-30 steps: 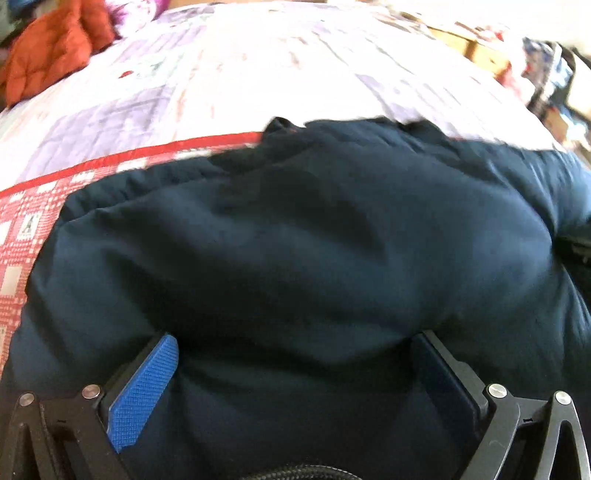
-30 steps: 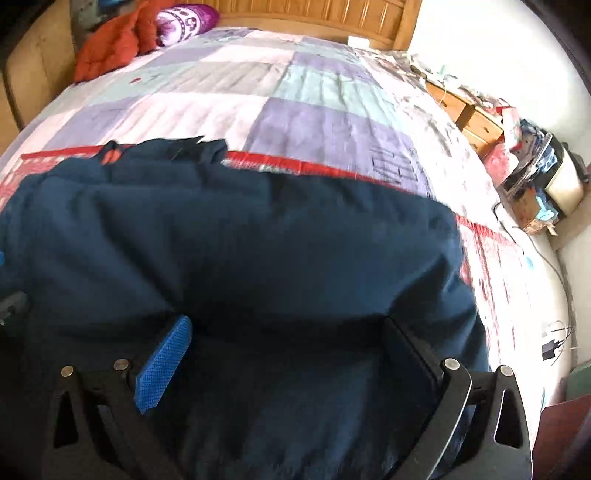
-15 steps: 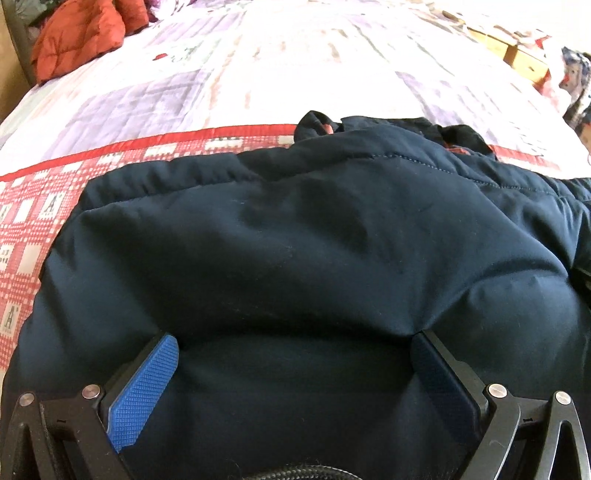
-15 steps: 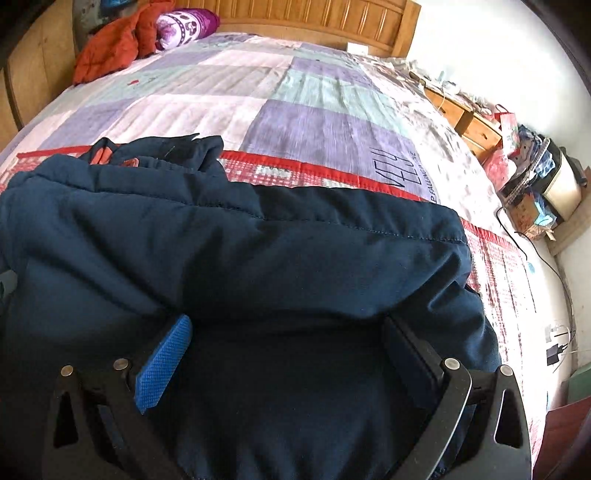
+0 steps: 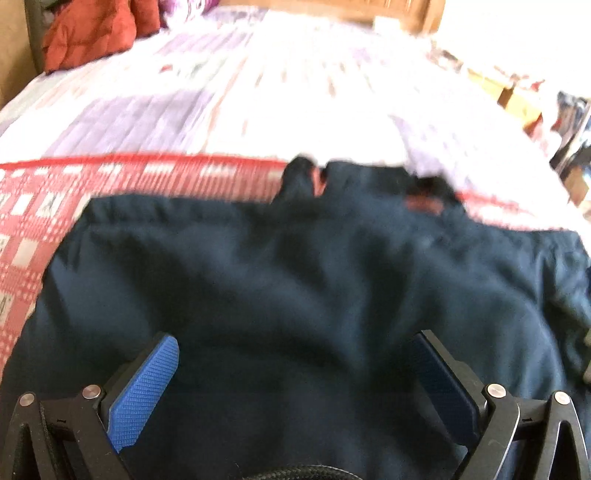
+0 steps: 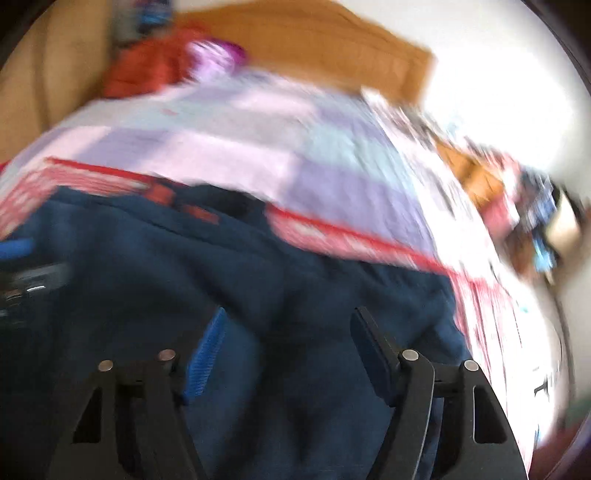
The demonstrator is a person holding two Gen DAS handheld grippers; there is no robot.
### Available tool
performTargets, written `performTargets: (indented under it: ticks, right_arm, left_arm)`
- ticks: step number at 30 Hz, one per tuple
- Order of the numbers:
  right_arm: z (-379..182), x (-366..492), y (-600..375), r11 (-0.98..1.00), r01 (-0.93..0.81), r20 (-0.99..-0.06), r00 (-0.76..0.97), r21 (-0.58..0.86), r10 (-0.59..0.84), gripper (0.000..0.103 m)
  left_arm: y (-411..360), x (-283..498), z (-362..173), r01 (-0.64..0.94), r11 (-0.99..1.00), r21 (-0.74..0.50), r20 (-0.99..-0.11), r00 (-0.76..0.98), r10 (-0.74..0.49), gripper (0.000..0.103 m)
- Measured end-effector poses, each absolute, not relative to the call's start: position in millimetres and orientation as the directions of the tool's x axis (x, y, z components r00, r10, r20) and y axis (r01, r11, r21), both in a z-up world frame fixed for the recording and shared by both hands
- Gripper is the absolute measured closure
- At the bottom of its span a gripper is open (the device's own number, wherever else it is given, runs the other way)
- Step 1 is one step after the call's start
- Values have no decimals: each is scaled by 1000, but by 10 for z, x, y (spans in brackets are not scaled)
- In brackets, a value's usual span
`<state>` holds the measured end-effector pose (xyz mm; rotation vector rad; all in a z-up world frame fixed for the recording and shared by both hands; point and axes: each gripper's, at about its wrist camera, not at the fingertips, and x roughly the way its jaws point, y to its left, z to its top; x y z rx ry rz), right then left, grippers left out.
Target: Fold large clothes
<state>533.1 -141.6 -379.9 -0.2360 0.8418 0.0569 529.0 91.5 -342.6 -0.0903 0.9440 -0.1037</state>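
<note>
A large dark navy padded jacket (image 5: 295, 280) lies spread on the bed and fills the lower half of both views (image 6: 258, 295). My left gripper (image 5: 295, 354) is open wide, its blue pads (image 5: 144, 387) resting on the jacket's near part. My right gripper (image 6: 288, 332) sits over the jacket's right part with its jaws partly closed, a fold of fabric between them. The view is blurred, so I cannot tell whether it grips. The left gripper shows at the left edge of the right wrist view (image 6: 26, 273).
The bed carries a purple, white and red patchwork quilt (image 5: 258, 110). An orange-red padded garment (image 5: 88, 33) lies by the wooden headboard (image 6: 314, 48). Cluttered drawers and boxes (image 6: 517, 206) stand to the right of the bed.
Both cameras have pulled back and tilted up, showing more quilt beyond the jacket. The right gripper's jaws have narrowed. The left jaws stay wide.
</note>
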Motion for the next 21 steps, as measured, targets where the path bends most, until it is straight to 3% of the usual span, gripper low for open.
performTargets:
  ticks: [3, 6, 9, 13, 15, 17, 19, 21]
  right_arm:
    - [-4014, 5581, -1134, 968, -190, -833, 552, -162, -31, 22]
    - [-4151, 5746, -1317, 960, -194, -832, 551, -202, -63, 21]
    - [-4227, 5898, -2047, 980, -46, -842, 520, -193, -141, 14]
    - [-4237, 5996, -2984, 972, 147, -864, 446, -186, -233, 14]
    - [-4266, 6020, -3185, 962, 168, -876, 401, -216, -267, 14]
    - [-4188, 6001, -3194, 945, 181, -851, 414, -273, -325, 14]
    - [-4006, 5860, -3032, 935, 194, -800, 486, -296, -353, 18]
    - [-3782, 5557, -2631, 967, 89, -756, 609, -237, -241, 18]
  left_arm:
    - [885, 5455, -3534, 34, 995, -94, -832, 546, -98, 0]
    - [1097, 5605, -3781, 19, 1000, -10, -872, 490, -18, 0]
    - [1597, 5645, -3868, -47, 999, 27, -869, 493, 46, 0]
    - [2143, 5719, -3941, -159, 982, 106, -876, 453, 168, 0]
    - [2470, 5742, -4013, -217, 974, 64, -905, 398, 148, 0]
    - [2617, 5700, -3966, -272, 955, 118, -899, 380, 220, 0]
    - [2652, 5559, -3833, -303, 949, 89, -888, 407, 213, 1]
    - [2489, 5317, -3643, -250, 968, 27, -855, 496, 152, 1]
